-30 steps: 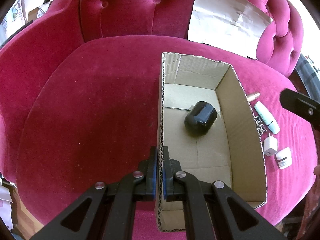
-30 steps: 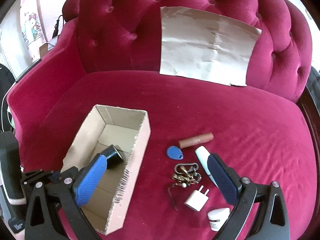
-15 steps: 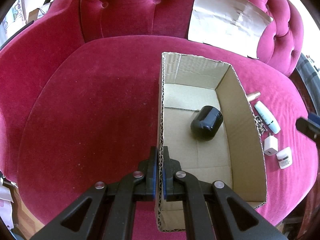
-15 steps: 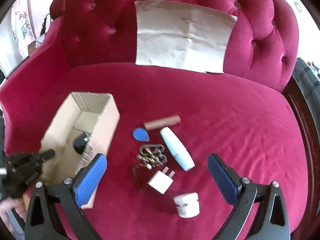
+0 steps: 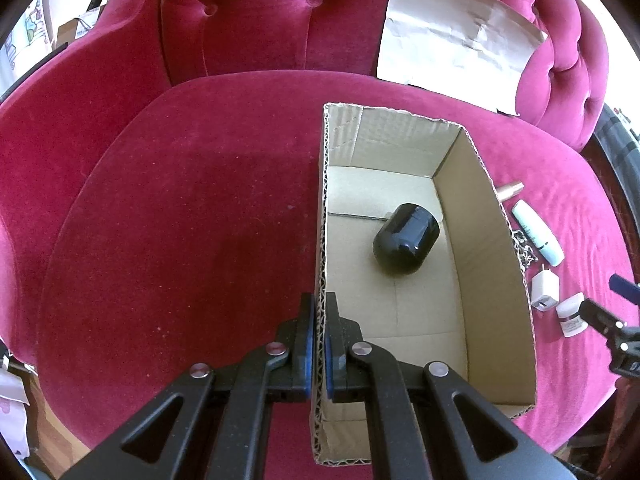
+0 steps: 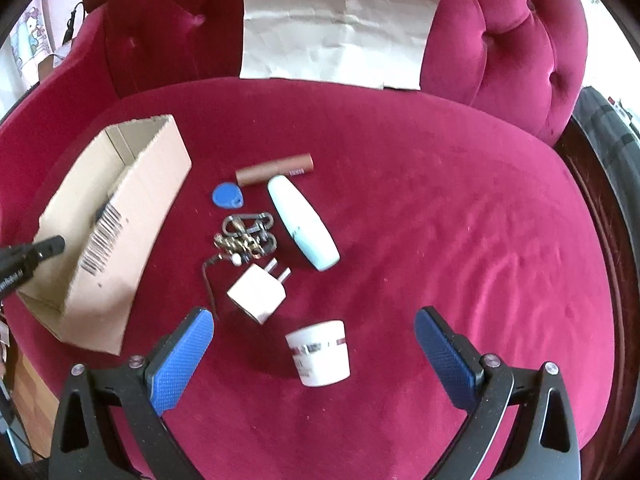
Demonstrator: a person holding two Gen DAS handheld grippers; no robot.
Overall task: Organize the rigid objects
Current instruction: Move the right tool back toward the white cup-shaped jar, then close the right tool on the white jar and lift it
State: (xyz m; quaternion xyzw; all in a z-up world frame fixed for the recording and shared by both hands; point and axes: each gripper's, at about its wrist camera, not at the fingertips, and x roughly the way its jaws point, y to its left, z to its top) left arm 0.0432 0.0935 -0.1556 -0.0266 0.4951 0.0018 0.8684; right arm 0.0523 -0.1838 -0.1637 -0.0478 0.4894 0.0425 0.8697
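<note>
With the left claw (image 5: 318, 344) clamped on the brown cardboard box (image 5: 496, 264) wall, the wide right claw (image 6: 316, 354) should straddle the small white cream jar (image 6: 320, 354) beside the box and close gently.

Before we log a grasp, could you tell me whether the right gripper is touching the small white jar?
Apart. The right wrist view shows the right gripper open, red cushion visible between each pad and the white jar.

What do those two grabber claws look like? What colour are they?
Both are black plastic claws with two long fingers each. The left gripper has triangle-shaped holes in its arms, round silver bolts, and thin blue pads inside its fingers. The right gripper looks the same, and its blue pads are bumpy like tiny dots. No sleeves or cables show on them.
</note>
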